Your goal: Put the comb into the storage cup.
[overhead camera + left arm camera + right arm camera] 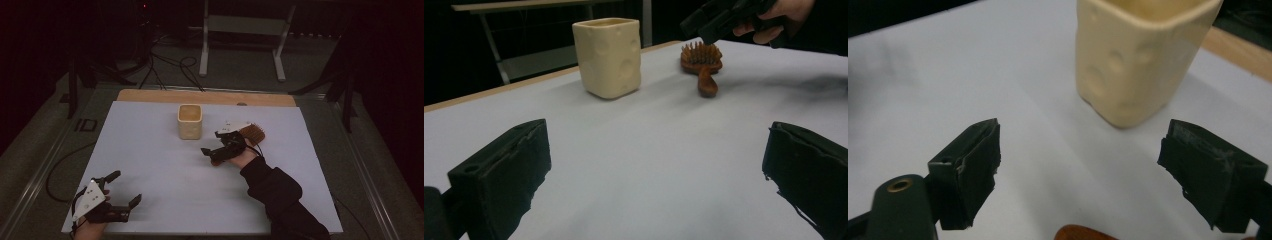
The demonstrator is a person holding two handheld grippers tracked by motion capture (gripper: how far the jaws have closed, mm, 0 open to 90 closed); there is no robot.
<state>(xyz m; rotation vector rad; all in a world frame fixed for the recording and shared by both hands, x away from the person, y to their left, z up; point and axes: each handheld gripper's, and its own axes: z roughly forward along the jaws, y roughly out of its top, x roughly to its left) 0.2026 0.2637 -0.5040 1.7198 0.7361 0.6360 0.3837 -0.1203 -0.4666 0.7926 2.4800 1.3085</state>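
In the high view, a white table (150, 165) is seen with a cream cup (190, 121) standing upright toward the middle of its far edge. Just right of the cup a brown wooden hairbrush (253, 132) lies flat, its bristled head pointing to the far right corner and its handle hidden beneath the right gripper (212, 153), which hovers over it with jaws apart and nothing between them. The left gripper (125, 189) is held near the front left corner, well apart from both things, its jaws spread wide and empty.

In the left gripper view, the hairbrush (700, 64) is shown most plainly: bristles up, the rounded handle end toward the camera, the cup (608, 56) to its left and not touching it. The right gripper (719, 19) is seen above the brush head, clear of it.

In the right gripper view, the cup (1138, 60) fills the upper part between the open jaws, and a sliver of the brush handle (1083, 233) is caught at the bottom edge.

The brush is judged light and stiff, with a smooth (probably lacquered, so somewhat slippery) handle. The narrow neck of the handle seems the best place to be gripped, across its width; the bristles would likely bend and give poor purchase.

How high the right jaws stand above the handle cannot be told, and the cup's inside is too dim to be read.
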